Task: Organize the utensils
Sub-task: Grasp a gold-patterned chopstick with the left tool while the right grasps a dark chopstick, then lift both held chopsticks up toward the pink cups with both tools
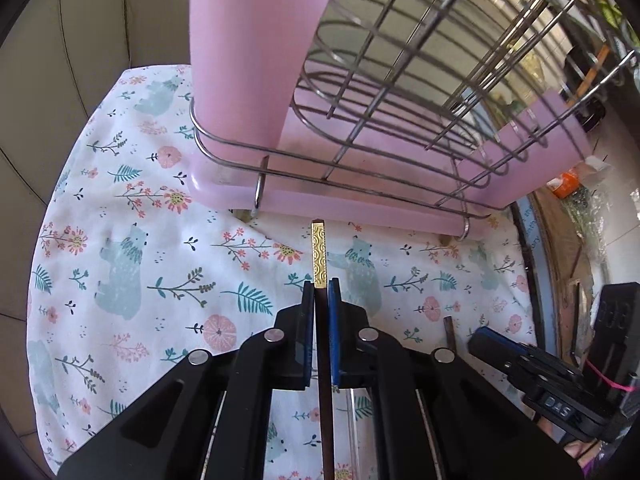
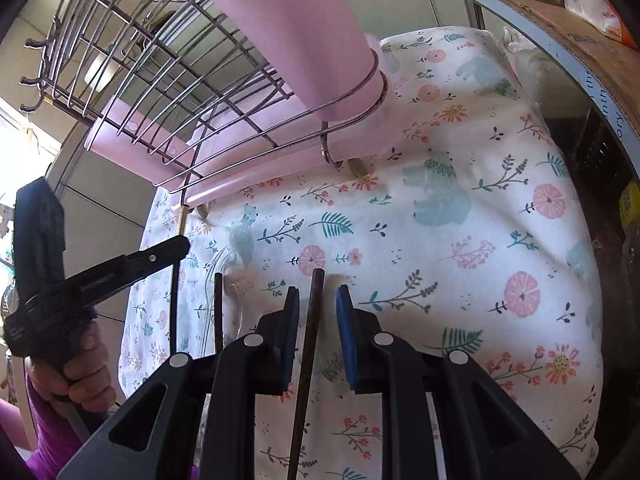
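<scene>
The left gripper (image 1: 321, 292) is clamping a dark chopstick with a gold patterned end (image 1: 318, 254); the pads are pressing on both sides of the shaft. The gold end is pointing toward the pink drip tray (image 1: 320, 204) of the wire dish rack (image 1: 400, 80), stopping just short of its front edge.

The right gripper (image 2: 318, 300) is standing with its jaws apart. A second dark chopstick (image 2: 310, 328) is lying between the blue pads without touching either one, resting on the floral cloth (image 2: 460, 260). A third dark stick (image 2: 218, 312) is lying on the cloth to its left, beside a clear plastic utensil (image 2: 228, 280). A pink cup (image 2: 296, 28) is standing in the rack's wire ring. A hand (image 2: 80, 376) is gripping the left gripper's handle.
</scene>
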Available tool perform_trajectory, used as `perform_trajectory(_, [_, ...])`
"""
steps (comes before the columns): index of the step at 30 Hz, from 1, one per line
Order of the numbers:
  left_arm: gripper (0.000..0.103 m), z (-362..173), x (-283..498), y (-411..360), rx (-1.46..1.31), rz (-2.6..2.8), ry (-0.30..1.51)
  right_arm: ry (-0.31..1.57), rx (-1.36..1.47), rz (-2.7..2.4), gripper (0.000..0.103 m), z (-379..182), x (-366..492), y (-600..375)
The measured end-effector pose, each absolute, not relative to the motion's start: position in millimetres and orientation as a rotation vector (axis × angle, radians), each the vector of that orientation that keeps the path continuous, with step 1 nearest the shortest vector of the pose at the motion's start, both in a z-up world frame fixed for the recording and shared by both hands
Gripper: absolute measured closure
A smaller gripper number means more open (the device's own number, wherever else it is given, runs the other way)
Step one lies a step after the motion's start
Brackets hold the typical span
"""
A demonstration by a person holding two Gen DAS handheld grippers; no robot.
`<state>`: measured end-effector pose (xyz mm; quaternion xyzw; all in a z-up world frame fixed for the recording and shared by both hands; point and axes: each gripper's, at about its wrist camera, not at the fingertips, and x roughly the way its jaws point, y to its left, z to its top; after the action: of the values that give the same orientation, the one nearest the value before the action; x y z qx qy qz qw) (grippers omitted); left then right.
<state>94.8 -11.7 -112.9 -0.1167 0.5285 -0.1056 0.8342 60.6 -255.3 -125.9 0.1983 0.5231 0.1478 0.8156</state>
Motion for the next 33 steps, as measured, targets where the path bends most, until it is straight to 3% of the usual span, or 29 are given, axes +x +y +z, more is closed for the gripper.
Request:
perform_trajectory(11, [0.097,-90.5,69.2,5.4,-0.273,-0.262,1.033,1.125,0.247,0.237,0.084,-138.0,75.2,-218.4])
perform_trajectory(14, [0.098,-84.4,67.4,9.0,-0.291,-0.270,1.011,1.104,0.203,0.219,0.094,-140.1,75.8,-211.5])
perform_trajectory(17, [0.098,-76.9,67.6,12.2,-0.300,-0.276,0.990,1.088,0.201,0.212,0.096,-141.1,76.4,-208.0])
perform_trajectory(33, [0.098,-40.5,66.4,9.2,-0.283,-0.251,0.848,0.919,0.124,0.156,0.097,-101.3,64.6,-209.7])
